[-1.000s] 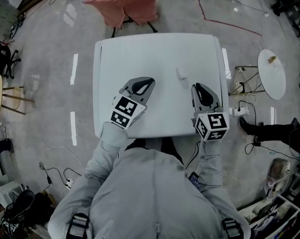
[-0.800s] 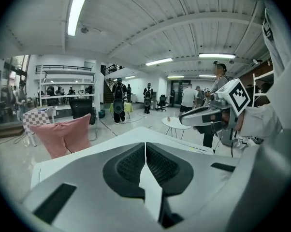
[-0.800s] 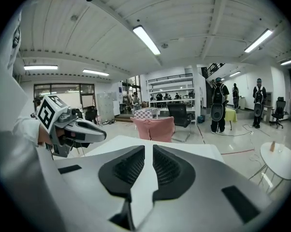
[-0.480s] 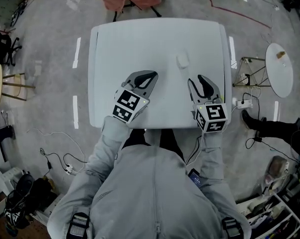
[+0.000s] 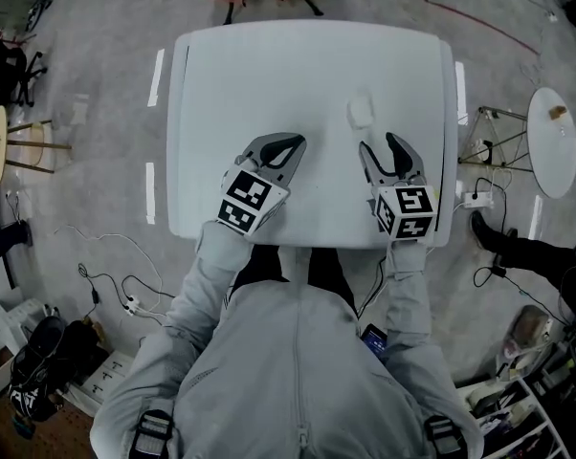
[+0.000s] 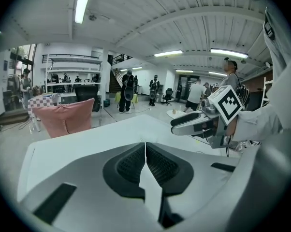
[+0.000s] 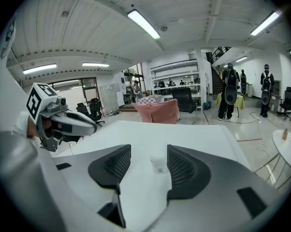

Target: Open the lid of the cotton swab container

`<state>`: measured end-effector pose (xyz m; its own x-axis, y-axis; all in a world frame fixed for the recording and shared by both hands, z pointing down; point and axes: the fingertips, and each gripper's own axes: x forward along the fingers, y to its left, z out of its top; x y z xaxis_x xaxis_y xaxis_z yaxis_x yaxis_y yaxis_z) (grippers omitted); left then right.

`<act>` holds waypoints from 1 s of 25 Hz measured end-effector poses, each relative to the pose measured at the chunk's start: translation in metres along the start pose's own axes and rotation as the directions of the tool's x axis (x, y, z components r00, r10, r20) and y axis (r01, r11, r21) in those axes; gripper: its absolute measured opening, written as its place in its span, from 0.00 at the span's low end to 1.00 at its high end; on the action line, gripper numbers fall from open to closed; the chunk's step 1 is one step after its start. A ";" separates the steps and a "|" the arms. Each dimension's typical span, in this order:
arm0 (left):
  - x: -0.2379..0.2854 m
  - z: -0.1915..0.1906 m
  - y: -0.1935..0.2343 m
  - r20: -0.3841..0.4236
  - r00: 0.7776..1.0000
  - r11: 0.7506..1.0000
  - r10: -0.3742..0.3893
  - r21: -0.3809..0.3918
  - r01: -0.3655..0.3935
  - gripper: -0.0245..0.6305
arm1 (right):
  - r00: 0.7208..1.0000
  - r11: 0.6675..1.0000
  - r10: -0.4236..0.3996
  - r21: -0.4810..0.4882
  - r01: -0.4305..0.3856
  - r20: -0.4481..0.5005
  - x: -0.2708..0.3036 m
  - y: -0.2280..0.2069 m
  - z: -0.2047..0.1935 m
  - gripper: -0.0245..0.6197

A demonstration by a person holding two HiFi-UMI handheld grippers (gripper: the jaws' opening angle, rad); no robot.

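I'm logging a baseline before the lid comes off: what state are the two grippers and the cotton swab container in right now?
left gripper: shut, nothing between its jaws.
right gripper: open and empty; its jaws have just been opening.
cotton swab container: upright on the white table, ahead of the right gripper's jaws, touched by neither gripper; lid appears to be on.

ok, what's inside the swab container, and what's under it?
The cotton swab container looks closed and its white body is opaque, so the contents are hidden. It stands on the white table; nothing else shows beneath.
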<state>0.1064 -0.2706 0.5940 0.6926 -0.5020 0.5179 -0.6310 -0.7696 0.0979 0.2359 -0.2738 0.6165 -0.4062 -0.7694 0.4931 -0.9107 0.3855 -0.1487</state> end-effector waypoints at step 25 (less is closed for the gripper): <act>0.019 -0.052 0.061 -0.080 0.997 0.997 -0.005 -0.078 -0.001 0.07 | 0.985 0.991 -0.096 -0.111 0.080 -0.147 0.128 -0.033 -0.057 0.44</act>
<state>0.0629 -0.3060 0.6537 0.6657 -0.4649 0.5837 -0.6573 -0.7357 0.1636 0.2181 -0.3556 0.7331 -0.3014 -0.7197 0.6255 -0.9262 0.3769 -0.0126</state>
